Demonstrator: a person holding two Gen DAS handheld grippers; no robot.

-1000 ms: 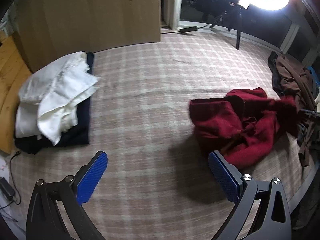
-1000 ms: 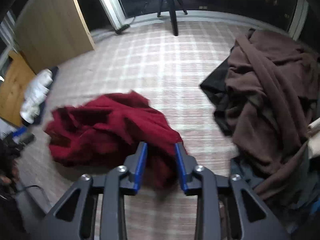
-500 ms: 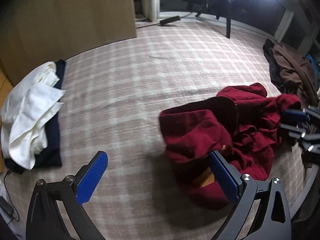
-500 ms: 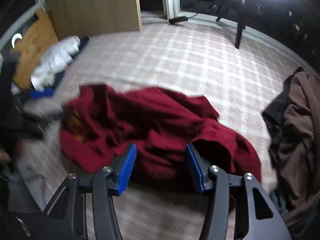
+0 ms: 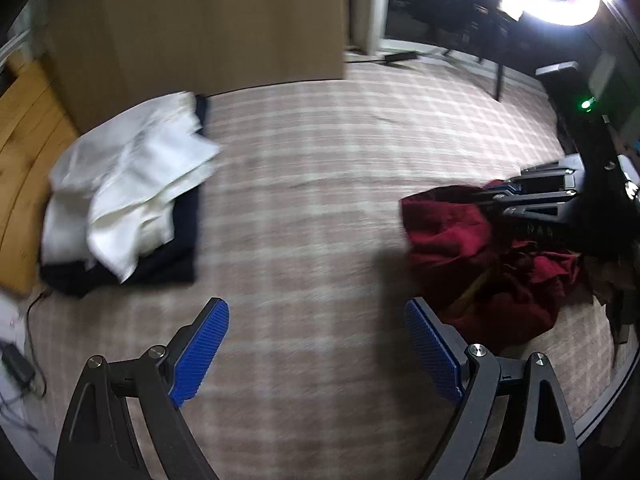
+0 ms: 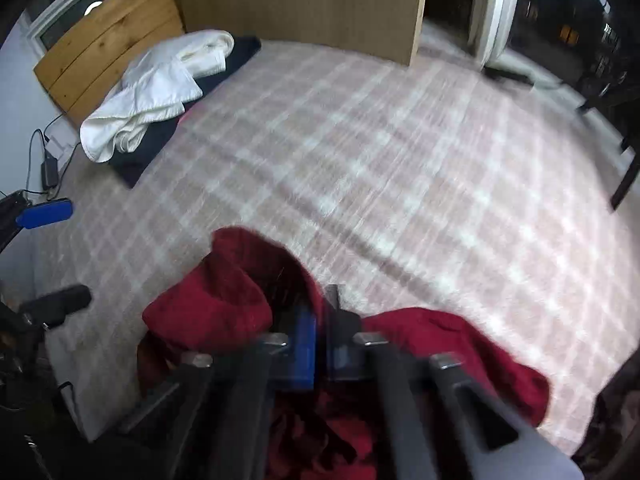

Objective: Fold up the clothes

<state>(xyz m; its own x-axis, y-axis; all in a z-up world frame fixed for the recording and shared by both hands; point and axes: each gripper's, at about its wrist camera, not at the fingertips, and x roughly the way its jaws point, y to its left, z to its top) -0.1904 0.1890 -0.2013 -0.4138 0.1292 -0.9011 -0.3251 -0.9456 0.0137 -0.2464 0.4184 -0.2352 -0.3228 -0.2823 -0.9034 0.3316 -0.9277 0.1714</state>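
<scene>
My right gripper pinches the red garment, lifting a fold off the plaid carpet. My left gripper hovers spread wide over carpet, garment to its right.

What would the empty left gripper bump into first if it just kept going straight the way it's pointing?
Probably only the checked carpet. The left gripper is open and aimed at bare floor between the white and dark clothes pile and the red garment. Farther on stands a wooden panel, though depth is unclear.

home bedroom, plaid bedspread, wooden headboard, folded clothes
</scene>
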